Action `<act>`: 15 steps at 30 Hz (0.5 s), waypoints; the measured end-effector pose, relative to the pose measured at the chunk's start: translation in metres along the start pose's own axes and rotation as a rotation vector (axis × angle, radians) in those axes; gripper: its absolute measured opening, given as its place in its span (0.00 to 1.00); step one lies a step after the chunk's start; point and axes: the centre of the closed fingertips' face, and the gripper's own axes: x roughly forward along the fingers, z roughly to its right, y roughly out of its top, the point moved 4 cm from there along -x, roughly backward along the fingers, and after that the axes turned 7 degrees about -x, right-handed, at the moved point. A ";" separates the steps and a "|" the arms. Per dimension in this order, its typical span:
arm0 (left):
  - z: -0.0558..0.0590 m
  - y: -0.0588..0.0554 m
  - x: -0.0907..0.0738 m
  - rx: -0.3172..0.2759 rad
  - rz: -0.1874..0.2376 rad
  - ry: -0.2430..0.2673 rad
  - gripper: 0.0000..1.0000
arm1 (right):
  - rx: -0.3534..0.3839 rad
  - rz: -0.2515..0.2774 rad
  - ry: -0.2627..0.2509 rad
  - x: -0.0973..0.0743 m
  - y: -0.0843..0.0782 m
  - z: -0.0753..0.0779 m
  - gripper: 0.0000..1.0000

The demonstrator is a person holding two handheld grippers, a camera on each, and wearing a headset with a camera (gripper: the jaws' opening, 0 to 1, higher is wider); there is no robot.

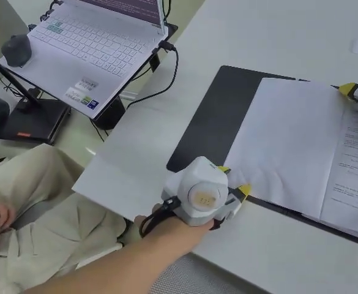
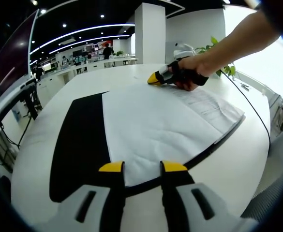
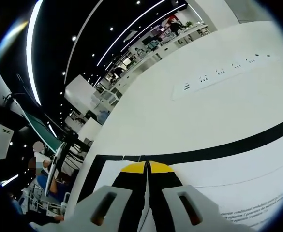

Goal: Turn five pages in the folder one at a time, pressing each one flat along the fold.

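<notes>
The black folder (image 1: pixel 209 122) lies open on the white table. A blank white page (image 1: pixel 289 135) lies turned over its left half, next to a printed page (image 1: pixel 356 159). My left gripper (image 1: pixel 235 180) sits at the blank page's near edge. In the left gripper view it (image 2: pixel 142 168) stands open, its yellow tips over the edge of the page (image 2: pixel 151 125). My right gripper (image 1: pixel 350 90) rests at the far edge near the fold. In its own view it (image 3: pixel 146 167) is shut, tips down on the paper (image 3: pixel 257 179). From the left gripper view, the right gripper (image 2: pixel 156 78) shows held in a hand.
A white laptop (image 1: pixel 99 43) on a stand sits off the table's left side, with a mouse (image 1: pixel 16 49) and a black cable (image 1: pixel 166 67). The table's near edge runs just below the folder. A socket strip (image 3: pixel 218 72) lies on the table beyond the folder.
</notes>
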 end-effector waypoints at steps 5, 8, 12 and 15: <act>0.000 0.000 0.000 0.000 -0.002 0.000 0.28 | 0.004 -0.009 0.010 -0.004 -0.004 -0.002 0.00; 0.000 0.000 0.000 -0.001 -0.003 0.001 0.28 | 0.002 -0.024 0.017 -0.006 -0.006 -0.004 0.00; 0.000 0.000 0.000 -0.002 -0.003 0.001 0.28 | -0.008 -0.035 0.024 -0.010 -0.011 -0.005 0.00; 0.000 0.000 0.000 0.000 -0.004 0.001 0.28 | -0.012 -0.044 0.029 -0.013 -0.015 -0.007 0.00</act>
